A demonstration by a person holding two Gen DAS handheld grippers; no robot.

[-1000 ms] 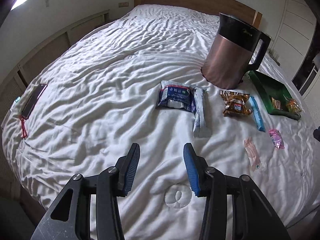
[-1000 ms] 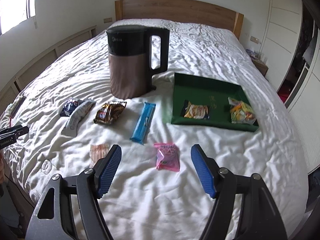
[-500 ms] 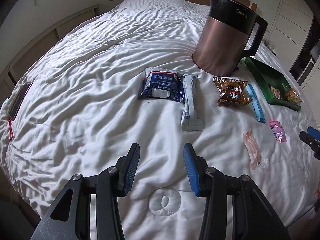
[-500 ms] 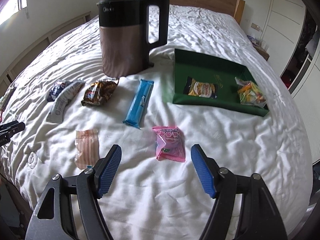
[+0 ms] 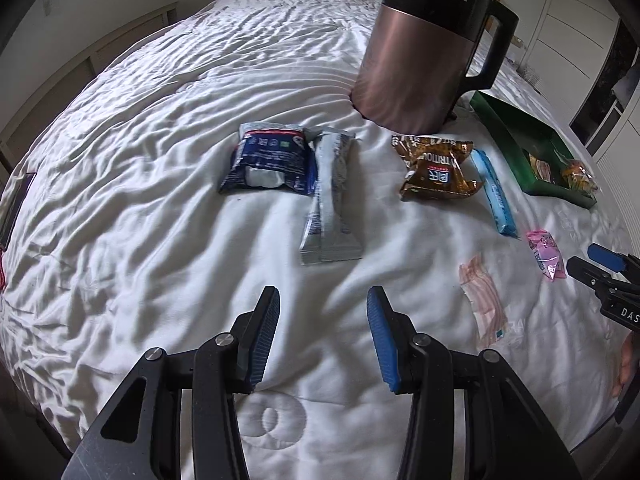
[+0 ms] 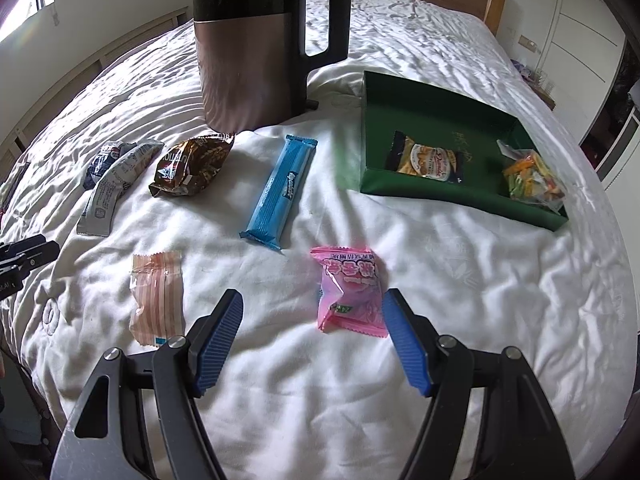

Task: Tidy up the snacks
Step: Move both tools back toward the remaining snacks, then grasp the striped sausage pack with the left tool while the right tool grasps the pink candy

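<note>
Snacks lie in a row on a white bed. A silver stick packet (image 5: 332, 200) lies just beyond my left gripper (image 5: 323, 300), which is open and empty. Beside it are a dark blue pouch (image 5: 268, 158), a brown bag (image 5: 436, 170), a long blue bar (image 6: 280, 192) and a pale striped packet (image 6: 158, 300). A pink packet (image 6: 350, 292) sits right at the tips of my right gripper (image 6: 312, 300), nearer its right finger; the jaws are wide open and touch nothing. The green tray (image 6: 448, 92) holds a yellow snack pack (image 6: 428, 158) and a colourful bag (image 6: 532, 178).
A copper and black kettle (image 6: 256, 48) stands upright behind the snacks, left of the tray. A phone (image 5: 16, 204) lies at the bed's left edge. A wooden headboard (image 6: 494, 0) is at the far end, with wardrobe doors on the right.
Both grippers have come down and forward toward the bed. The silver packet is nearer the left gripper, and the pink packet has reached the right gripper's tips. Neither jaw width changed.
</note>
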